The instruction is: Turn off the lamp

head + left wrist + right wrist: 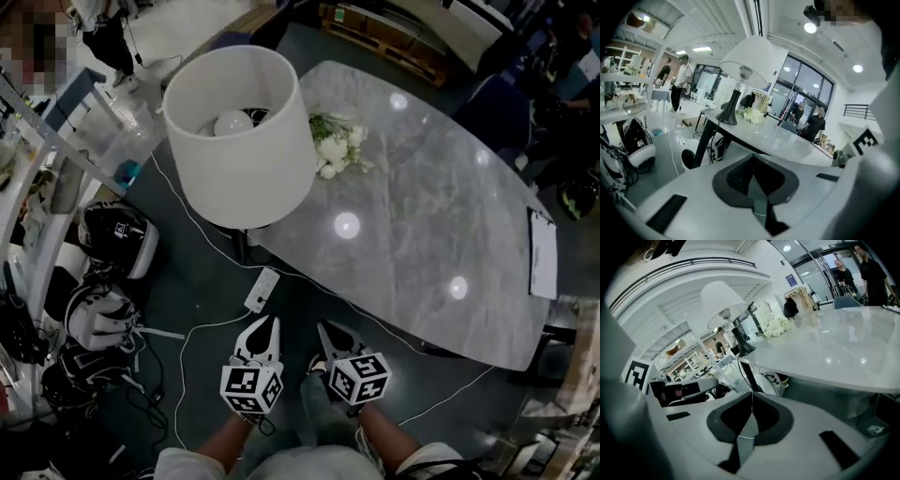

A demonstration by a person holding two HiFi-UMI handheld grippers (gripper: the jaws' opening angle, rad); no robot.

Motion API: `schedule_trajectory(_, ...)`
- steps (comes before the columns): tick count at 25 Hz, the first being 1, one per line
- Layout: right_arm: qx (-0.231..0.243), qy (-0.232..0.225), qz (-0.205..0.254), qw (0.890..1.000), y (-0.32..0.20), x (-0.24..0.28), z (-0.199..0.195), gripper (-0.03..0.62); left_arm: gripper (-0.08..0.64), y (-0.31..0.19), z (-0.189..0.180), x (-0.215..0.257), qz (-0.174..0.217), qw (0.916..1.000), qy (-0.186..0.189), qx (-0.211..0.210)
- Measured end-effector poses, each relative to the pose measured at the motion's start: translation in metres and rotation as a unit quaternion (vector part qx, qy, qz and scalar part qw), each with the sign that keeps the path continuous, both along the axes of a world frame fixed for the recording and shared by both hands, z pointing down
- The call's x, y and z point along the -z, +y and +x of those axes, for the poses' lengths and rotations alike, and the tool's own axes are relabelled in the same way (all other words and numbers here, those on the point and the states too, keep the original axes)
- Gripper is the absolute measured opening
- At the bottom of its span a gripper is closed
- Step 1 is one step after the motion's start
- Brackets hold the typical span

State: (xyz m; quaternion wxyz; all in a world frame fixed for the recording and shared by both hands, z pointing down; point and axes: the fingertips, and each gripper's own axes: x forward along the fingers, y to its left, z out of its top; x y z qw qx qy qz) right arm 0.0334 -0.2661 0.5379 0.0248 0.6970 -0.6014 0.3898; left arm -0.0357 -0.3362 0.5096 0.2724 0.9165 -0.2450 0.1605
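Lamp [246,159] stands upright, long axis vertical; left hand-held gripper [270,322] and right hand-held gripper [324,327] closed, empty.

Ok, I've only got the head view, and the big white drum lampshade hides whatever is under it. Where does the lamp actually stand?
Observer: The left gripper view shows its black cone-shaped base standing on the grey marble table, near one end.
Operator: Is the left gripper carrying anything?
Observer: No. The left gripper has its jaws together with nothing between them.
Operator: And the right one?
Observer: The right gripper is the same: jaws together, empty.
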Motion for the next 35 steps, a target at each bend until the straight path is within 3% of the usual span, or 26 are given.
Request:
schedule_trajectory(5,0.025,0.023,0.028,0.999,-0.008,0.052,0.002,0.002,0.009,-0.012,-0.001,0.059,0.038,0.9992,0.003,0.011)
schedule_trajectory(12,0.012,0.046,0.064,0.997,-0.007,0.134,0.025,0.001,0.009,-0.009,0.011,0.137,0.075,0.9970,0.015,0.008)
schedule_trajectory(19,0.016,0.066,0.089,0.994,-0.006,0.181,0.034,0.000,0.009,-0.006,0.020,0.187,0.102,0.9942,0.032,0.009)
schedule_trajectory(24,0.009,0.074,0.107,0.991,-0.020,0.197,0.036,0.000,0.009,-0.011,0.028,0.202,0.126,0.9914,0.037,-0.002)
schedule_trajectory(31,-0.004,0.062,0.108,0.992,-0.031,0.194,0.020,0.000,0.009,-0.015,0.016,0.202,0.127,0.9912,0.033,-0.018)
schedule_trajectory(35,0.000,0.087,0.107,0.990,-0.035,0.197,0.012,-0.002,0.009,-0.016,0.006,0.199,0.124,0.9917,0.030,-0.018)
